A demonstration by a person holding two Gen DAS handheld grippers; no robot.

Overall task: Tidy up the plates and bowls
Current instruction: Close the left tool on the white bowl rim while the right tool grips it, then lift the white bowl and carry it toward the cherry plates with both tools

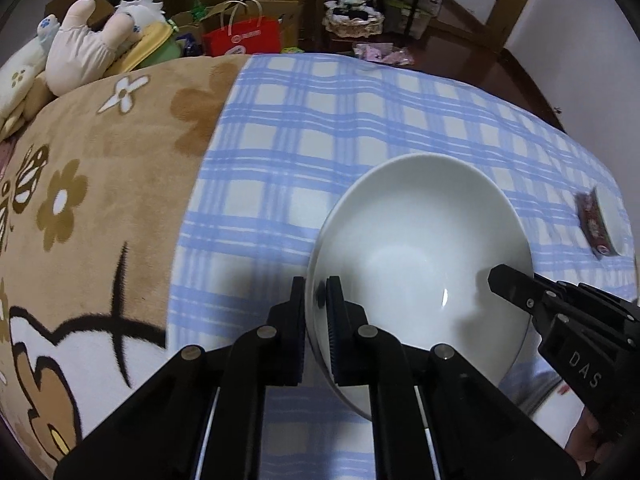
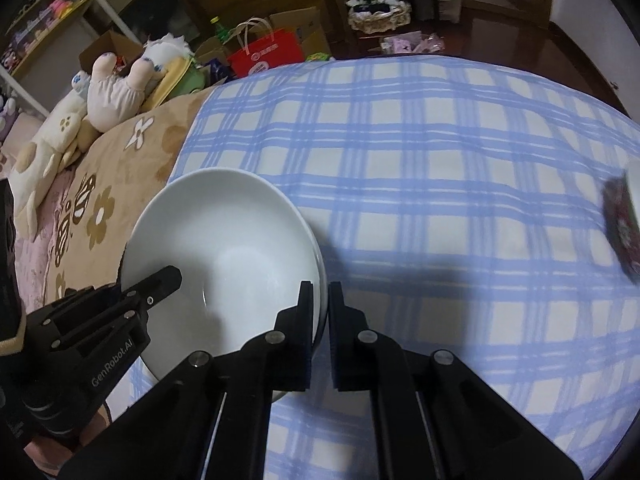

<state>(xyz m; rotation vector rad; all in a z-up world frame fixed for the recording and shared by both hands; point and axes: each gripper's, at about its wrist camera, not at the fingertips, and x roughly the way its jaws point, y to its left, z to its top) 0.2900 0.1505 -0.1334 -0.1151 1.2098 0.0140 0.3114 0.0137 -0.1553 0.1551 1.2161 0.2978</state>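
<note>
A: What is lying under everything here?

B: One bed, and two covers are lying on it side by side: one blue-and-white checked cotton sheet (image 1: 320, 128) and one tan plush blanket with flower shapes (image 1: 120, 152).

A: And what is sitting on the sheet?

B: One large round white glazed bowl (image 1: 420, 240) is being held over the checked sheet, near its border with the blanket, mouth up and tilting a little. Along its right rim in the right wrist view a second white edge is showing just beneath, so there may be two nested; I cannot tell for sure.

A: How many claws are working on it?

B: Two. The left claw (image 1: 314, 300) is closing tight on the bowl's left rim, one black pad inside and one outside. The right claw (image 2: 320, 304) is doing the same on the opposite rim.

A: Anything else lying about?

B: Two pale plush toys (image 1: 80, 44) are lying at the far end of the blanket. One red paper bag with pale handles (image 1: 240, 36) is standing on the floor beyond the bed. One small dark red packet (image 1: 596, 224) is lying on the sheet, well apart from the bowl.
</note>
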